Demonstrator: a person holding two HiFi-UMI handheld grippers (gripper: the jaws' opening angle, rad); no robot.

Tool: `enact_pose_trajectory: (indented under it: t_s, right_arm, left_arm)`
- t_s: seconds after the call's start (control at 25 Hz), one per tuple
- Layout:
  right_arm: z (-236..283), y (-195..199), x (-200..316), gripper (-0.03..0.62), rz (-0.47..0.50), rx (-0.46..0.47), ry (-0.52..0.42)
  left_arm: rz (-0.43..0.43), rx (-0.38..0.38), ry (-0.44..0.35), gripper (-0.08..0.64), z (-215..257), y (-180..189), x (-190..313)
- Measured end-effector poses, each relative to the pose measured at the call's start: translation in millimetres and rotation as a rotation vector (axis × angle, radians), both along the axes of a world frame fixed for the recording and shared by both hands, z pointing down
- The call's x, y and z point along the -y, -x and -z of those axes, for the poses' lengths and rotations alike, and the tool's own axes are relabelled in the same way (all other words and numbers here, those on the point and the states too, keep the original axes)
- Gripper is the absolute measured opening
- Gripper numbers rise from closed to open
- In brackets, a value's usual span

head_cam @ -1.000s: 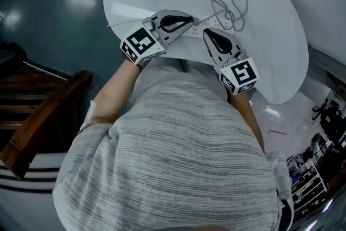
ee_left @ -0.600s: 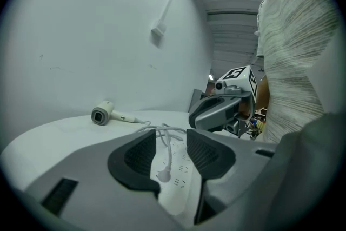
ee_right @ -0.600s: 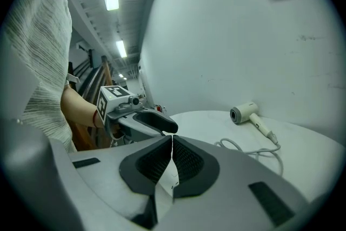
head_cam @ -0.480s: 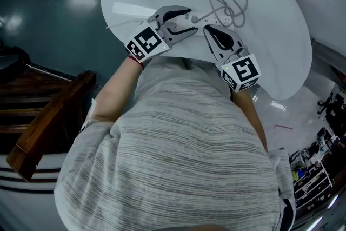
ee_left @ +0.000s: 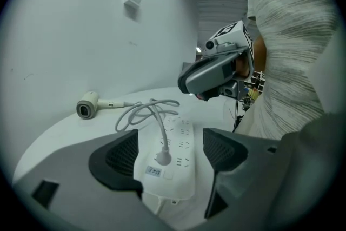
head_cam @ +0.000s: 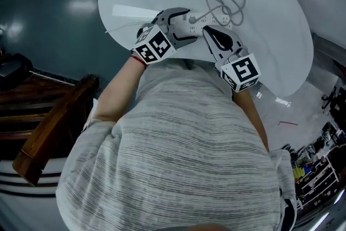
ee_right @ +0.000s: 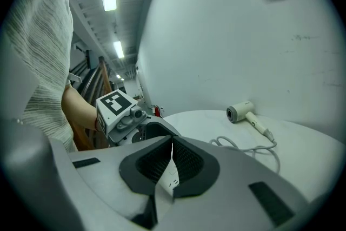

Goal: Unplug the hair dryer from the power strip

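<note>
**Left gripper dropped down over the strip, jaws spread**

Since a second ago the left gripper [ee_left: 173,154] has sunk toward the table [head_cam: 281,35] and its jaws have just been opening. They're wide apart now with the near end of the strip [ee_left: 184,132] between the pads, not squeezed. The plug [ee_left: 162,158] is still seated in the strip. Its cord [ee_left: 146,113] loops back to the dryer [ee_left: 86,108], which lies on its side at the far edge, well apart. The right gripper [ee_right: 172,162] hasn't budged, with its pads pressed together just beside the strip.
</note>
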State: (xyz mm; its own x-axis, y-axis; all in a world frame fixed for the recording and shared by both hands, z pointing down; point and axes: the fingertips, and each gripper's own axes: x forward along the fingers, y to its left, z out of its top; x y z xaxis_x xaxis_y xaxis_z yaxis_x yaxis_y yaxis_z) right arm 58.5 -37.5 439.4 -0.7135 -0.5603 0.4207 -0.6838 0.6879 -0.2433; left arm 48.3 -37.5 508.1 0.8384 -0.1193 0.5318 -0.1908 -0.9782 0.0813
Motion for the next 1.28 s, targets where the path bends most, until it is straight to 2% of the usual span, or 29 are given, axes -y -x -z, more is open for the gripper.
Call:
enact_pose_trajectory:
  t_s: [0.2, 0.4, 0.72, 1.28]
  right_arm:
    - [-1, -4, -2, 0.026, -0.011, -0.004, 0.002]
    - [-3, -6, -3, 0.027, -0.018, -0.011, -0.002]
    - [-3, -4, -6, 0.028, -0.01, -0.022, -0.008]
    - [-6, -4, -13, 0.028, -0.012, -0.034, 0.008]
  left_arm:
    - [-0.067, 0.102, -0.028, 0.367, -21, -4, -6]
    - [-0.077, 0.169, -0.042, 0.401, -38, -4, -7]
    - [-0.116, 0.287, -0.054, 0.415, -62, -2, -8]
    - [-0.143, 0.376, -0.028, 0.425, -85, -3, -8]
